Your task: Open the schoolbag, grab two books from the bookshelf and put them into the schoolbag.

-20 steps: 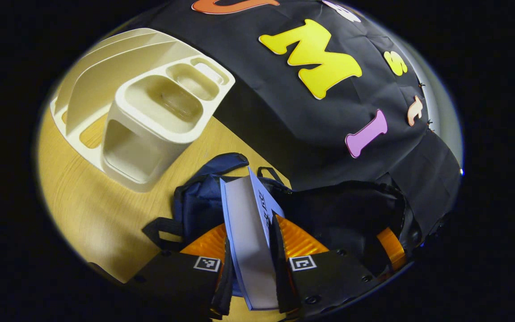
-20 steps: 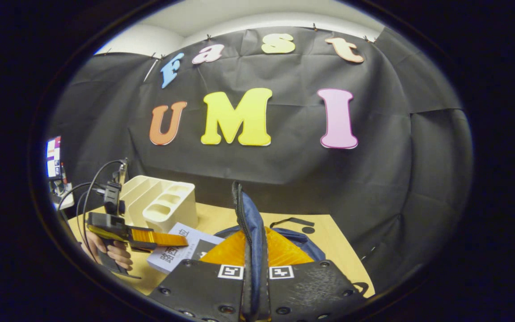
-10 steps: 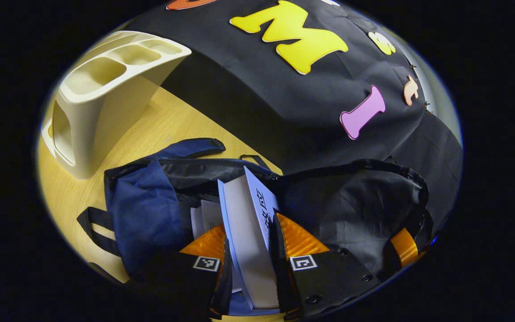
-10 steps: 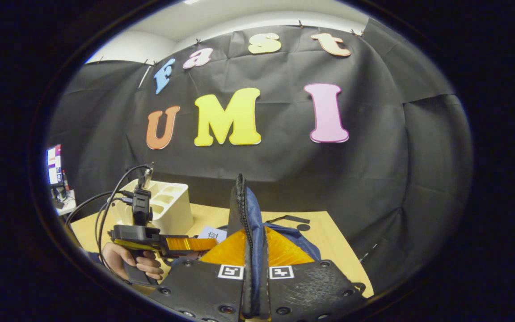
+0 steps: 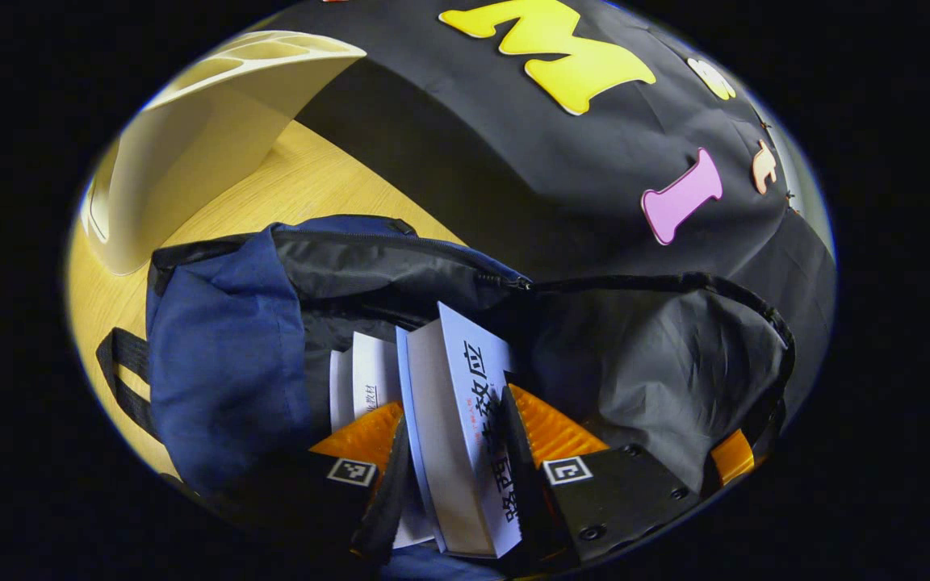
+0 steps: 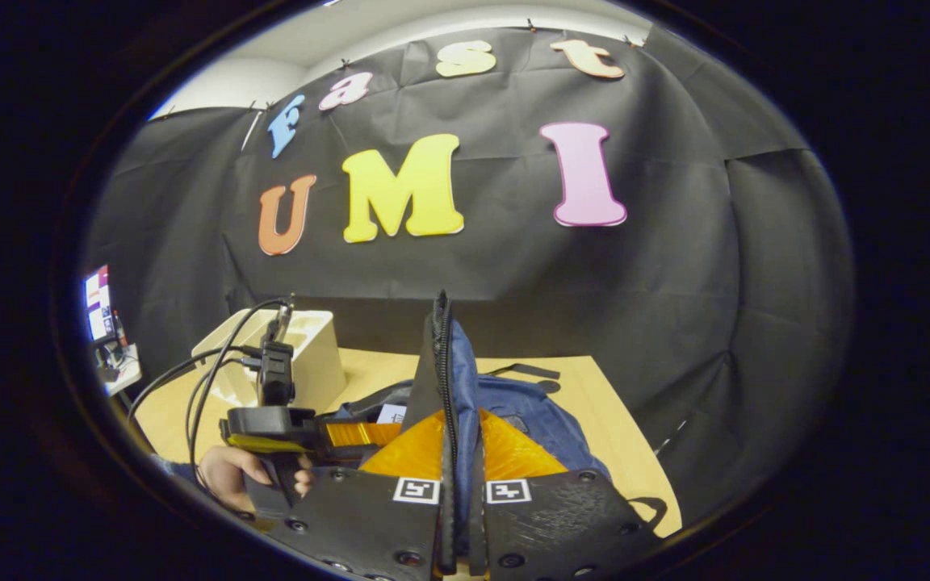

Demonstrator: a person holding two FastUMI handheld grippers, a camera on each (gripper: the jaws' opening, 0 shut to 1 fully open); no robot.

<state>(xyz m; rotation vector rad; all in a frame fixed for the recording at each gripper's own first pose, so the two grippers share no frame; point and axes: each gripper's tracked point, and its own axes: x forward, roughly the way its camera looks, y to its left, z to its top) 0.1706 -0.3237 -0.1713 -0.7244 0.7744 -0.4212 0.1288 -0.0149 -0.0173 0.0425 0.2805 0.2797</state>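
- Left gripper view, far left: cream bookshelf (image 5: pixel 190 153) stands on the wooden table (image 5: pixel 303 181), just beyond the schoolbag (image 5: pixel 223 355).
- Schoolbag is blue outside with a dark lining; its mouth gapes wide toward the camera, zipper edge running across the top.
- Inside the mouth, a first book (image 5: pixel 364 375) stands on edge, small print on it too fine to read.
- Left gripper (image 5: pixel 453 452): jaws clamped on a second book (image 5: pixel 465 420), one finger on each cover. White cover carries large dark printed characters along its length. Long axis runs away from the camera, far end down into the bag, page block facing left.
- Right gripper view: a hand (image 6: pixel 235 476) holds the left gripper low left, beside the bag.
- Right gripper (image 6: pixel 458 452): jaws closed on the schoolbag's zipper edge, holding the flap upright.
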